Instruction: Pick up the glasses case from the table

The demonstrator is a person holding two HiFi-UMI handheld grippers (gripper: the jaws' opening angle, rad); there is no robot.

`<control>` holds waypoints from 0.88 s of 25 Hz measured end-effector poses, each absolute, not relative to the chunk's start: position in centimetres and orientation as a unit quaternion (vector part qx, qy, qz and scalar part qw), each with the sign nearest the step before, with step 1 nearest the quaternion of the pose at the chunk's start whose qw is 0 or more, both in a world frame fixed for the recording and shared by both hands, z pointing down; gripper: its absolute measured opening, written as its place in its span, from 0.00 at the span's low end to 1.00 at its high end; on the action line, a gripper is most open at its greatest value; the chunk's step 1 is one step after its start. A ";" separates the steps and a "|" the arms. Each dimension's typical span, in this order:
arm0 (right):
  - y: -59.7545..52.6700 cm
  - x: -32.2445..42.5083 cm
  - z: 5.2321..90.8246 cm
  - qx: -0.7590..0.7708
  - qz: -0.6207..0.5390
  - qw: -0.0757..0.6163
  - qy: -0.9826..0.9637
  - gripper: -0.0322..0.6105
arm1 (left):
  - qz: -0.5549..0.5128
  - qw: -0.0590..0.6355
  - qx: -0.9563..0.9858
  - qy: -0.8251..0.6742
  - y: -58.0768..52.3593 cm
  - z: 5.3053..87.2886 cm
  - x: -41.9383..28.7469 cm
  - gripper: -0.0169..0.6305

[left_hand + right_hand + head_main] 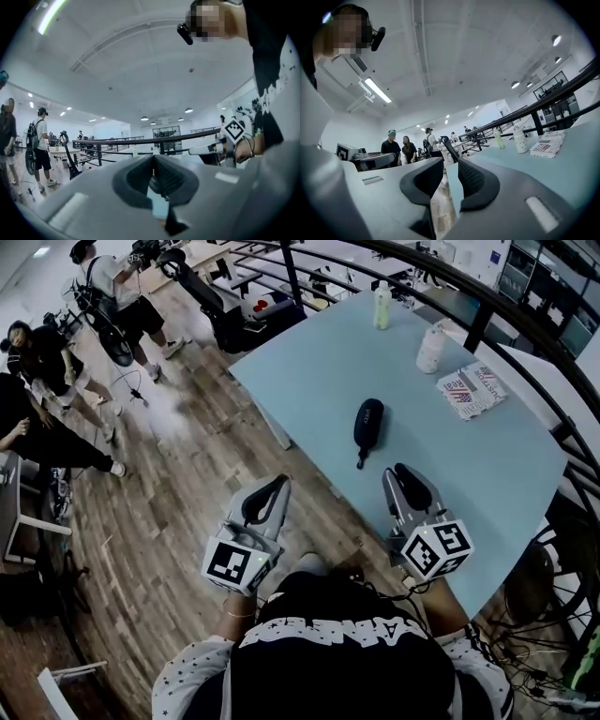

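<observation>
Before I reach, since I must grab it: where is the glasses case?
In the head view the glasses case lies on the blue table, ahead of the right gripper and left of the printed packet.

Light-blue table point(309, 381) is stood on a wood-plank floor point(169, 512). Four items are seen on the top:
- Black glasses case point(367, 422): laid flat near the middle, with its cord trailed toward the near edge.
- Pale yellow-green bottle point(382, 306): stood upright at the far edge.
- White bottle point(430, 349): upright, near the first one.
- Flat packet with flag print point(472, 390): laid just beside the white bottle, toward the right edge.

The case is set well apart from the other three.
</observation>
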State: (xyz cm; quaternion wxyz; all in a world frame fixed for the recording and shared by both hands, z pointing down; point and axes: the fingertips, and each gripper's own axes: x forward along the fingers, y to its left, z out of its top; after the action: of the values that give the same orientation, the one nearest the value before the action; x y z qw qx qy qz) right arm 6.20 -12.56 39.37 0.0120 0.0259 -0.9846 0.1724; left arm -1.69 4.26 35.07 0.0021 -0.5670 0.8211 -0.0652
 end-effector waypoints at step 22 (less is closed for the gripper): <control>-20.7 -4.8 40.1 0.197 0.167 0.033 -0.965 0.24 | -0.040 0.022 -0.706 0.707 -9.6 35.9 -17.7 0.03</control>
State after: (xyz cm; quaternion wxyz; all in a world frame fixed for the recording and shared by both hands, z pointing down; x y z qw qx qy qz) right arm -4.83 -20.73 40.07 0.0330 0.1973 -0.9655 0.1669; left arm -17.66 -9.63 35.95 0.0221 -0.7061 0.7066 -0.0404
